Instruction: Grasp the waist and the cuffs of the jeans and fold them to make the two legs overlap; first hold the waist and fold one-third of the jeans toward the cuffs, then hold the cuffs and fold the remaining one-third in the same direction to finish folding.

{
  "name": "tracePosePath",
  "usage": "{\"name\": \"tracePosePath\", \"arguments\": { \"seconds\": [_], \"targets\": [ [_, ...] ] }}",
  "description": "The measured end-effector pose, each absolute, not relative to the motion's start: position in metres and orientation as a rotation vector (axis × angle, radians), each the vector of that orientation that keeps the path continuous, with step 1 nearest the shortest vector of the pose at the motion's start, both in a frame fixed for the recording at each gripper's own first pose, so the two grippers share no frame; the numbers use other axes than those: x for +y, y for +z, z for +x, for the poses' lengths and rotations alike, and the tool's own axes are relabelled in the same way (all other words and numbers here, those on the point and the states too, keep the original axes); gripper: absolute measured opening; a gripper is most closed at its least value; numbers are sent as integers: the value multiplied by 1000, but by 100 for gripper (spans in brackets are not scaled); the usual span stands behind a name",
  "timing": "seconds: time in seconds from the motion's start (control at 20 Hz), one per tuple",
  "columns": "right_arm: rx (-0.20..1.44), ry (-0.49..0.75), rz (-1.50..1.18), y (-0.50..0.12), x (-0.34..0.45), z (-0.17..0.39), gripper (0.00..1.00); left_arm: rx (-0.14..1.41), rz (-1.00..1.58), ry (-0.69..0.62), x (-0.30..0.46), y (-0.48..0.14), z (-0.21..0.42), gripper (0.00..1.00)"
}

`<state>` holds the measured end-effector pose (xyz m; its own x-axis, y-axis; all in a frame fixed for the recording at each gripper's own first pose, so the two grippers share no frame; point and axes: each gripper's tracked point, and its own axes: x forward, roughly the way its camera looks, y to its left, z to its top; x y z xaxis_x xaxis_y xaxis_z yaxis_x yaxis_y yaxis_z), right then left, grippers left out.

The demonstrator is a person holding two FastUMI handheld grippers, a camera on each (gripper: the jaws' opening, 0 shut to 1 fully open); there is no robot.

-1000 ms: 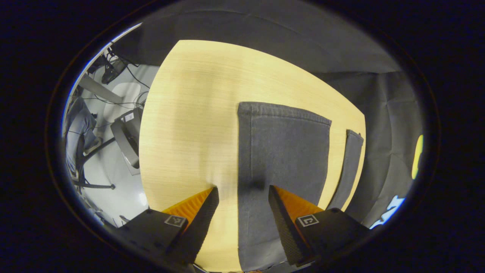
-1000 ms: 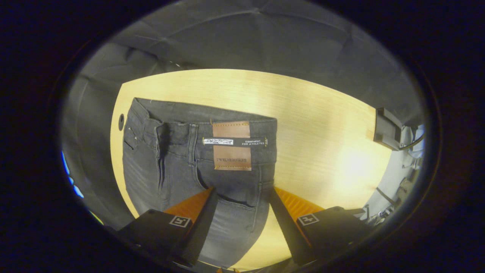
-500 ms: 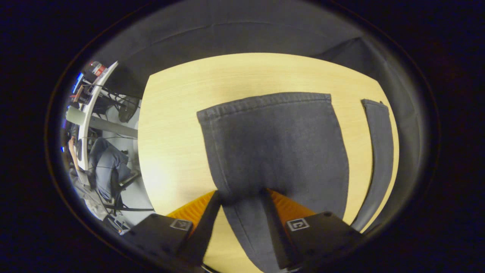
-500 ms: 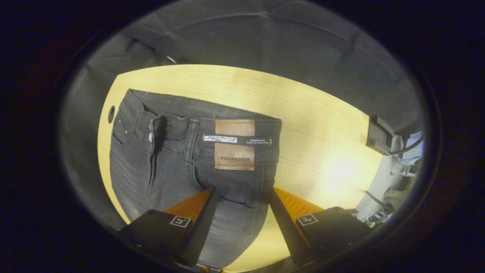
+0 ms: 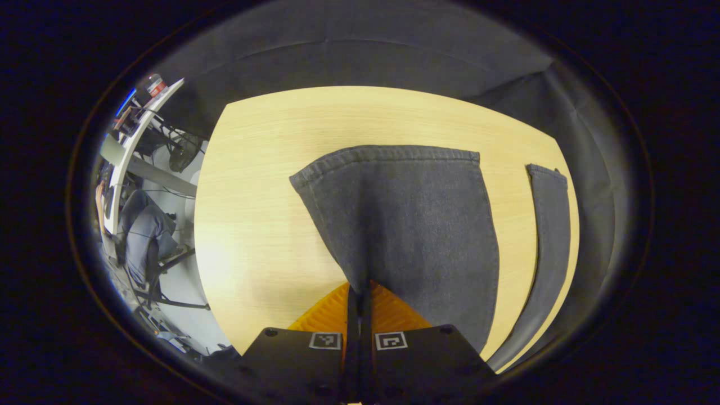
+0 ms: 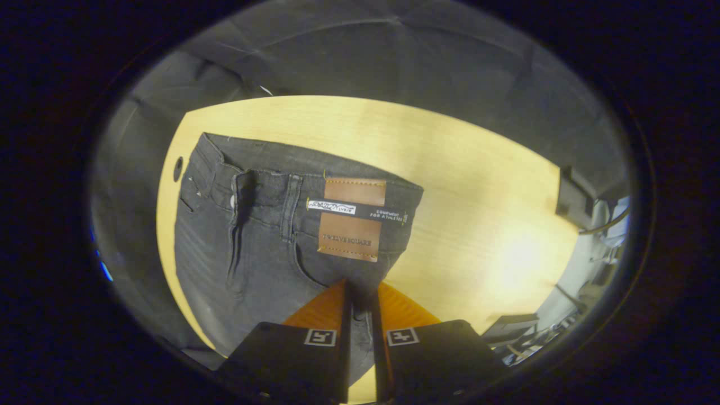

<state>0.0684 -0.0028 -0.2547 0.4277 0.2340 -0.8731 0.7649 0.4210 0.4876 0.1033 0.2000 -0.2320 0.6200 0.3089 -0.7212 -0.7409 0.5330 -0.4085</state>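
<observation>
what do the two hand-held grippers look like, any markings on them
The left hand-held gripper has two wedge-shaped fingers on blocky black bodies, each body with a small square black-and-white marker on top. The inner faces behind the fingers are ribbed. The right hand-held gripper has the same build, with its own pair of square markers. No cables or sleeves are visible on either.

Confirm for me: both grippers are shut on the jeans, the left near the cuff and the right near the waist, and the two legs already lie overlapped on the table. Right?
Not quite. The left gripper and right gripper are both shut on the jeans, but the legs are not overlapped: the left gripper view shows the second leg lying apart from the held leg, with bare table between.
</observation>
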Motion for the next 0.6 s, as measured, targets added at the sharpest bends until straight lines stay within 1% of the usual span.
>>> {"name": "tracePosePath", "arguments": {
  "seconds": [0.05,0.15,0.25,0.4,0.6],
  "targets": [
    [1089,-406,1174,-253,-3,68,11,631,-780,674,199,-232,101,8],
    [1047,-349,1240,-249,-3,63,5,623,-792,654,199,-233,101,8],
    [1021,-290,1253,-241,-5,63,1,609,-813,602,198,-233,97,8],
    [1000,-208,1209,-223,-5,49,1,582,-815,509,196,-215,84,8],
    [1021,-153,1182,-198,-8,38,1,559,-741,442,192,-186,69,8]
  ]
}}
